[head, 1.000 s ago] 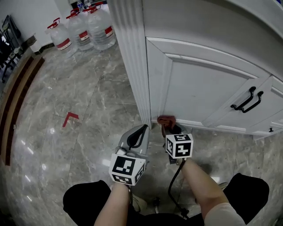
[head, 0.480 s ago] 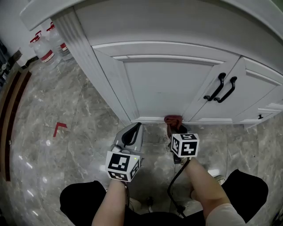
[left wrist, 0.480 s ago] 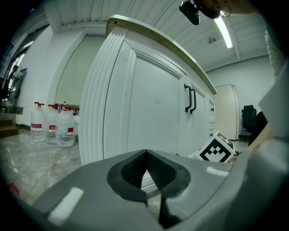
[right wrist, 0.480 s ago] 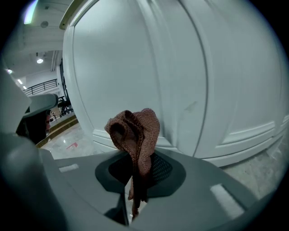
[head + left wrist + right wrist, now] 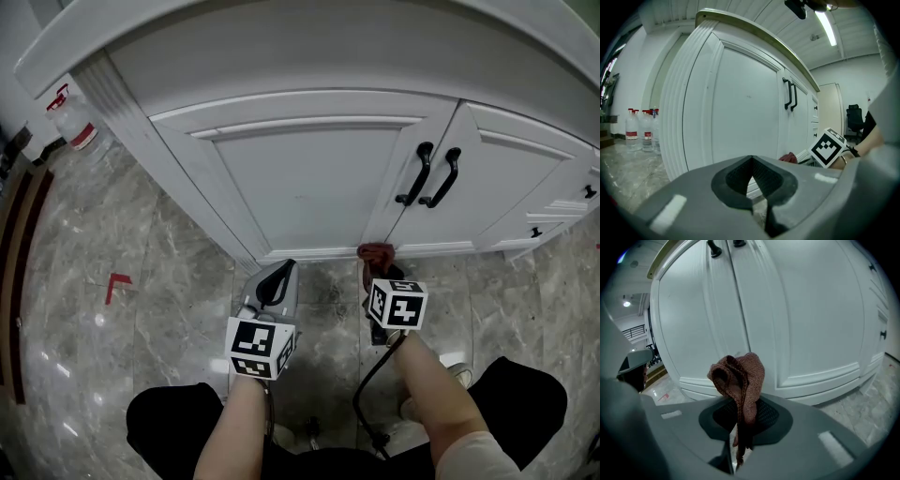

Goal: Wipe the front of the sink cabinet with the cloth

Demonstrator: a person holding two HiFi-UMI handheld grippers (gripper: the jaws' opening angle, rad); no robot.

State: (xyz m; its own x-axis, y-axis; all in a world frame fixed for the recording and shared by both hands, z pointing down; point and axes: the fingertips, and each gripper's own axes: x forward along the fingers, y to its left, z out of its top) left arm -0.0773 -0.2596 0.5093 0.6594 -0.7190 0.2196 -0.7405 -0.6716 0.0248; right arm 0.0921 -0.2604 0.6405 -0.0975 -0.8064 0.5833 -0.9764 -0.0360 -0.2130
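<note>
Red-brown cloth (image 5: 740, 376) in right tongs (image 5: 739, 425), low at cabinet front (image 5: 309, 187)

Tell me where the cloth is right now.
Head view, centre-right: the cloth is clamped in the right tool, low at the foot of the sink cabinet, directly below the black handles.

Seen from the head camera, looking steeply down: the white cabinet (image 5: 309, 178) front and marble floor (image 5: 159, 281). The camera on the left claw (image 5: 281, 270), low by the floor, sights rightward along the doors. The one on the right claw (image 5: 378, 267) faces them close up. All three share the black door handles (image 5: 431, 173) and red cloth (image 5: 377, 251).
</note>
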